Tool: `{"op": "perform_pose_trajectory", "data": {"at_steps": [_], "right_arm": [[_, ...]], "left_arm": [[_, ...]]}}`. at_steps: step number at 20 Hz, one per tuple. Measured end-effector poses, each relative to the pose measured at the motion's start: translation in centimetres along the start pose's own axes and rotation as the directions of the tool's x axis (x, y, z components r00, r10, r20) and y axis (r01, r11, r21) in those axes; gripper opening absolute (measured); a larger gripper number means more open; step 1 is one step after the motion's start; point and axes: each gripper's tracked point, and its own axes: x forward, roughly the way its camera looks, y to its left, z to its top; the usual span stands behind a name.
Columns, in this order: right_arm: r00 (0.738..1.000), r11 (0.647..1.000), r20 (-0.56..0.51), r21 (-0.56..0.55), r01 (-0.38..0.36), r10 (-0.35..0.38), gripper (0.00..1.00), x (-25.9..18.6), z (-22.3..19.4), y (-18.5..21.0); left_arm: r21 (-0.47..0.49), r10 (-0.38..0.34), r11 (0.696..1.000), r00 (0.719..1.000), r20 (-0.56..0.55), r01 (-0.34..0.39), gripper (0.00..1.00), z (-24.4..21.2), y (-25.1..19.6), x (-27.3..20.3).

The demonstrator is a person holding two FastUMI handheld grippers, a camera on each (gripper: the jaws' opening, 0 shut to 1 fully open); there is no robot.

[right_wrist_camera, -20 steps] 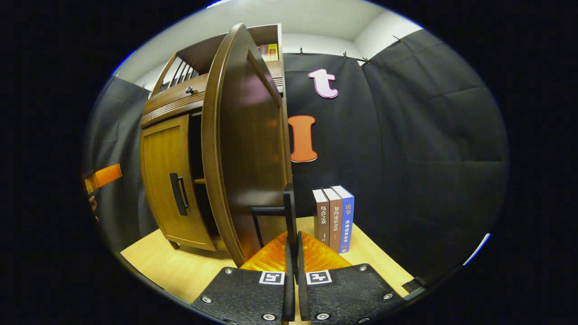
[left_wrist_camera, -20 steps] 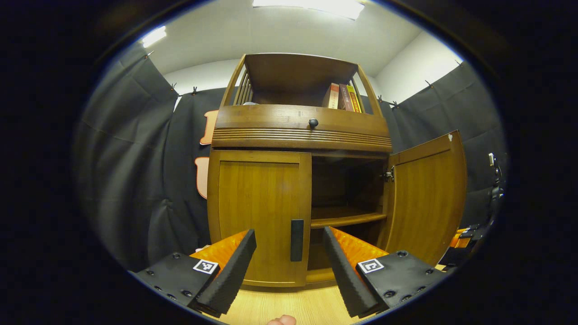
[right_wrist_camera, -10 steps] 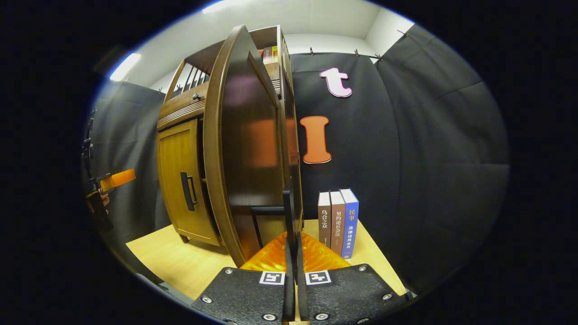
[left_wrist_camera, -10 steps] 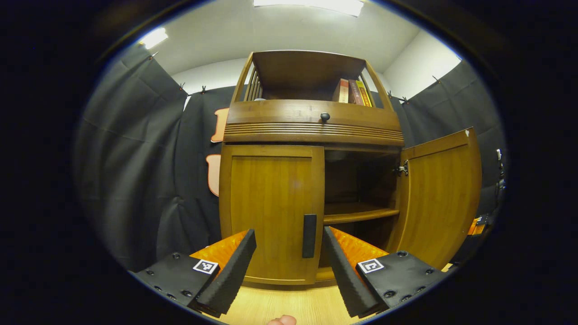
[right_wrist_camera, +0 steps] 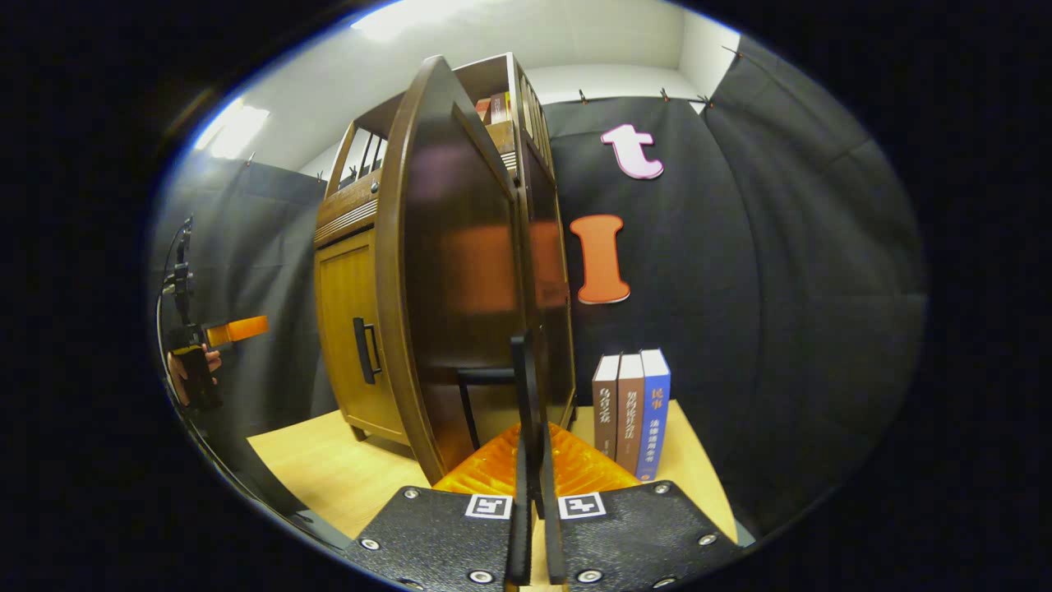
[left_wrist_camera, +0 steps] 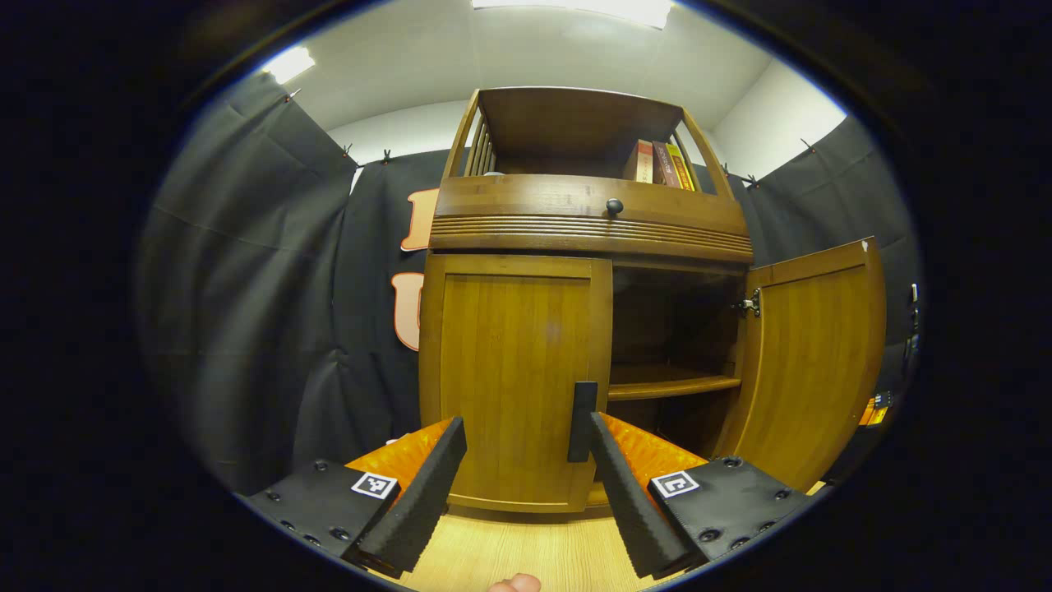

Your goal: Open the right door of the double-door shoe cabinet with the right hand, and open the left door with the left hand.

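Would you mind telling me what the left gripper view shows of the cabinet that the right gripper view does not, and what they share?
Left gripper view alone: the open inside with its shelf and the drawer knob, seen between the open left tool.

Right gripper view alone: the right tool shut on the right door handle, and three standing books beside the cabinet.

Both: the closed left door with its handle, and the swung-open right door.

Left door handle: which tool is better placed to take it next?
Left. The left tool is open and faces the left door handle on the shut left door; the right tool is clamped on the right door handle.
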Motion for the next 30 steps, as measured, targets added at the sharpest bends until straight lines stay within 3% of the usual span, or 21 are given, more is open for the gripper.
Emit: {"op": "perform_pose_trajectory", "data": {"at_steps": [6,10,13,19,25,26,27,28,29,30], "right_arm": [[0.994,0.994,-0.022,-0.023,0.11,-0.111,0.08,-4.1,-1.7,-0.2],[0.978,0.978,0.014,-0.034,0.208,-0.208,0.08,-7.9,0.2,0.6],[0.97,0.97,0.025,-0.011,0.241,-0.241,0.07,-9.7,1.9,3.0],[0.977,0.98,0.076,0.01,0.2,-0.2,0.07,-6.9,5.4,9.9],[0.986,0.988,0.075,0.009,0.152,-0.152,0.07,-0.9,6.0,12.7],[0.987,0.99,0.079,0.034,0.139,-0.142,0.18,-0.3,6.3,13.2],[0.985,0.988,0.083,0.053,0.145,-0.149,0.08,0.3,6.3,13.2],[0.982,0.985,0.088,0.061,0.159,-0.164,0.1,0.7,6.6,12.7],[0.979,0.983,0.094,0.06,0.174,-0.179,0.28,1.0,6.7,12.4],[0.977,0.981,0.097,0.058,0.184,-0.189,0.29,1.2,6.8,12.3]], "left_arm": [[0.005,-0.042,0.999,0.999,0.004,0.042,0.95,-0.2,-1.4,-0.2],[-0.015,-0.09,0.996,0.996,0.009,0.091,0.97,-0.2,-3.5,0.2],[-0.026,-0.134,0.991,0.991,-0.004,0.134,0.97,-0.7,-5.2,0.7],[-0.01,-0.15,0.989,0.988,-0.02,0.15,0.95,-1.2,-5.7,0.6],[0.002,-0.092,0.996,0.996,-0.013,0.092,0.96,-1.3,-2.9,0.5],[0.001,-0.078,0.997,0.997,-0.012,0.078,0.97,-1.3,-2.3,0.5],[0.0,-0.064,0.998,0.998,-0.015,0.064,0.98,-1.4,-1.7,0.5],[0.0,-0.051,0.999,0.999,-0.018,0.051,0.99,-1.5,-1.1,0.6],[0.0,-0.039,0.999,0.999,-0.021,0.039,0.99,-1.5,-0.6,0.7],[0.0,-0.029,1.0,0.999,-0.027,0.029,0.98,-1.7,-0.1,1.0]]}}
